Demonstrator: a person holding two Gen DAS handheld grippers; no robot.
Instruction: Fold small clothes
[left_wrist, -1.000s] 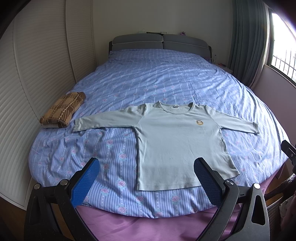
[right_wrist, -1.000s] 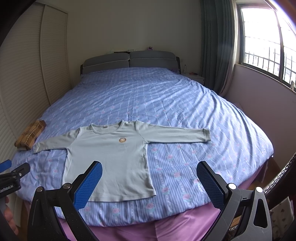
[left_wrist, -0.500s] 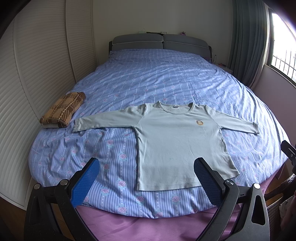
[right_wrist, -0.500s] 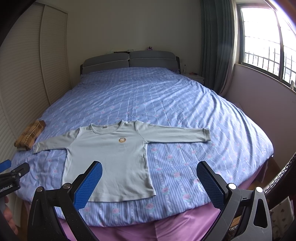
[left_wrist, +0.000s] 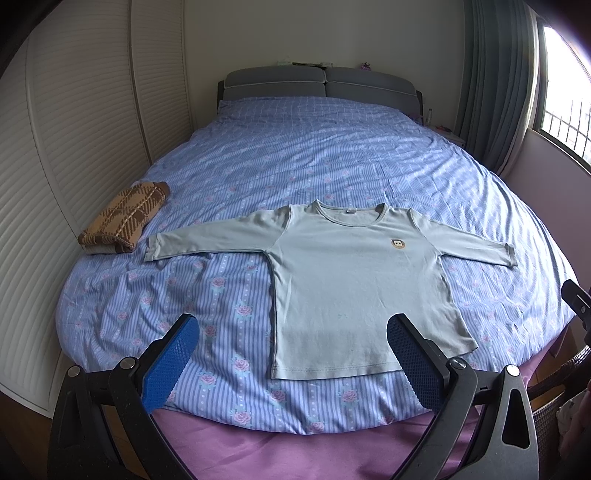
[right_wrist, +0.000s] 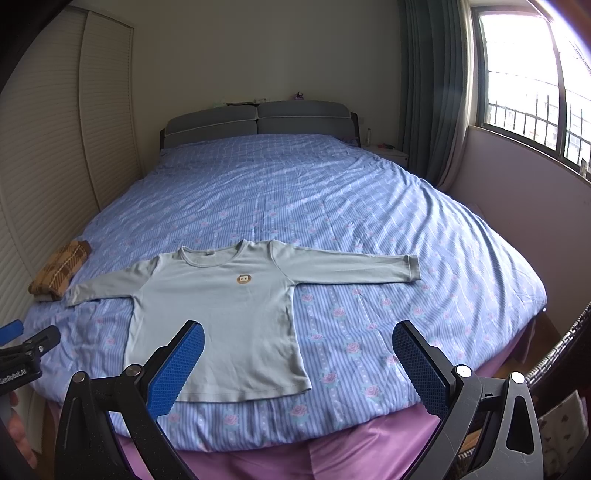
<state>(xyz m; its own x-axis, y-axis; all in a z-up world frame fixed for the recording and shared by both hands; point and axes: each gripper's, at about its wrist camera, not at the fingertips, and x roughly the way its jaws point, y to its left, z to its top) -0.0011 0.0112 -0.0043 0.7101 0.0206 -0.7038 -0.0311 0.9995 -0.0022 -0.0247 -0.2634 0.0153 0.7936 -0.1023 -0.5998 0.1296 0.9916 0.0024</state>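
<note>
Flat on striped bedding (left_wrist: 332, 166), smooth grey-green shirt (left_wrist: 354, 280); both grippers' fingers (left_wrist: 170, 363) gape wide.

The long-sleeved shirt (left_wrist: 354, 280) is pale grey-green with a small tan round badge (left_wrist: 398, 244). The bedspread (left_wrist: 332, 155) under it is blue-striped with pink roses. Left of the shirt lies a brown-and-cream plaid folded garment (left_wrist: 123, 218). Beyond it the headboard (left_wrist: 321, 83) is grey.
</note>
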